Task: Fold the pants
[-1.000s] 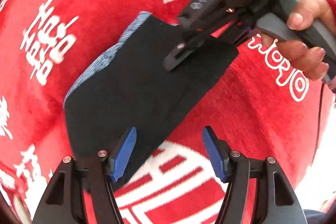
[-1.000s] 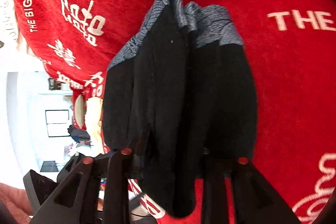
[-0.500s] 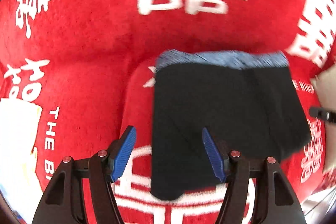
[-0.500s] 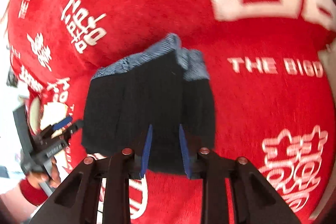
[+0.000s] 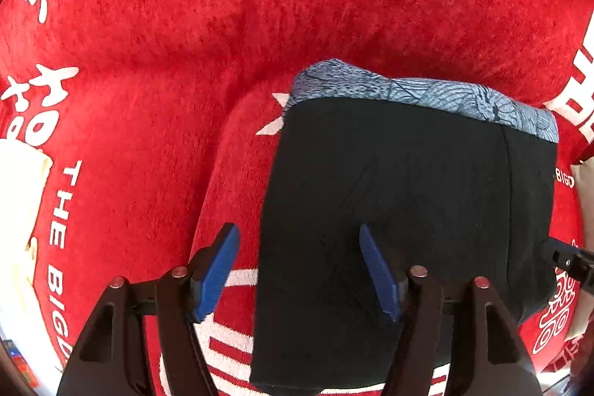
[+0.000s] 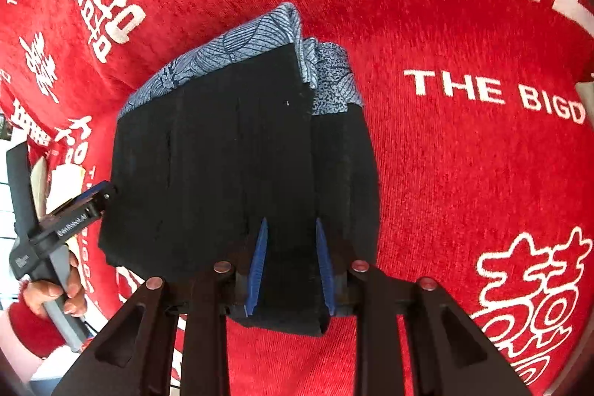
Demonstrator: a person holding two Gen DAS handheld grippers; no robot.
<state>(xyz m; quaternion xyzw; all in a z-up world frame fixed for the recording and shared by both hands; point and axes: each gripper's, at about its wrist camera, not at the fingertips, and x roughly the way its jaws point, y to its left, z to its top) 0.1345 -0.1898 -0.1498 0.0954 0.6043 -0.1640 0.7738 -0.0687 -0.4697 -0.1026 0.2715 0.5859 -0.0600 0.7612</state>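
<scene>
Pants [image 5: 408, 210] lie folded on the red cloth [image 5: 148, 62], seemingly near finished. Left gripper [image 5: 299, 270] is opening, empty, over their edge. Right gripper [image 6: 291, 262] pinches a fold; next it must let go cleanly.

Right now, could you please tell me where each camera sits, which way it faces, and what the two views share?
Left wrist view: rides the left claw, looking steeply down at the black pants on the red cloth; its own blue pads show, opening, astride the pants' edge without pressing it.
Right wrist view: rides the right claw, also looking down; its pads pinch a fold of the pants; the person's hand with the left claw shows at left.
Shared: pants, their blue patterned waistband, red cloth.
</scene>
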